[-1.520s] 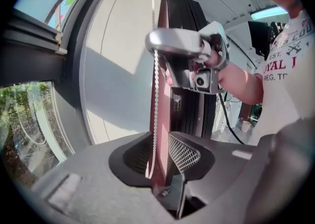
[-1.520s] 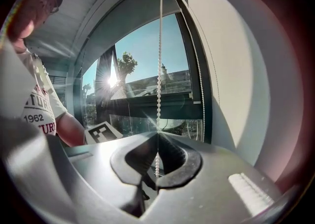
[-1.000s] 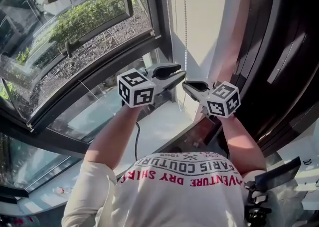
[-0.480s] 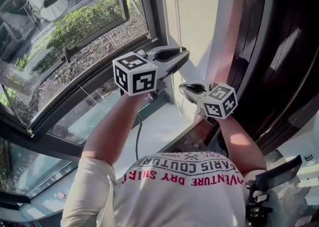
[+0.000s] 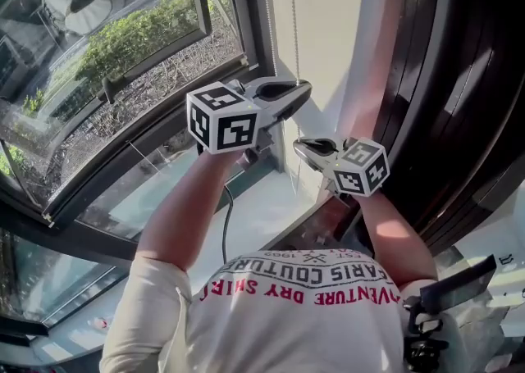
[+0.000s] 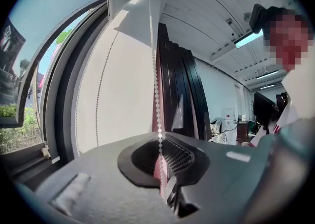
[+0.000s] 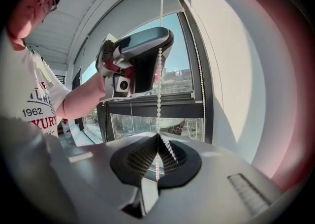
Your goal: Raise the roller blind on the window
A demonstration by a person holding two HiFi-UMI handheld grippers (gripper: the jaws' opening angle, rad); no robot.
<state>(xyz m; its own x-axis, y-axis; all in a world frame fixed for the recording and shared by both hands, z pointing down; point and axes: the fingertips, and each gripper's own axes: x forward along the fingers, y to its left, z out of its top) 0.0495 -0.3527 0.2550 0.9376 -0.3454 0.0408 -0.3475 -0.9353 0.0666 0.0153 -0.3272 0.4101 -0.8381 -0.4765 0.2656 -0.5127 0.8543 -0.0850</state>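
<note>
Now that your left gripper [image 5: 305, 87] is up higher than a second ago: its jaws have just been closing, and now they pinch the bead chain [image 6: 156, 90] tight.
Right gripper [image 5: 298, 144]: it sits lower, just under the left one. Its jaws are squeezed shut on the same chain, and it has not moved.
Bead chain: it hangs straight down at the right side of the window [image 5: 123, 60]. It runs through both grippers, one above the other.
Roller blind [image 7: 138, 14]: it looks like the grey sheet at the very top of the window. Sky and bushes show below it, so I think it is already part way up.
What this means: you have a new, higher hold on the chain. I think the next bit is to pull down with the left gripper and let the right one go.
Watch out: the chain is thin and could slip out if a pinch is loose.
</note>
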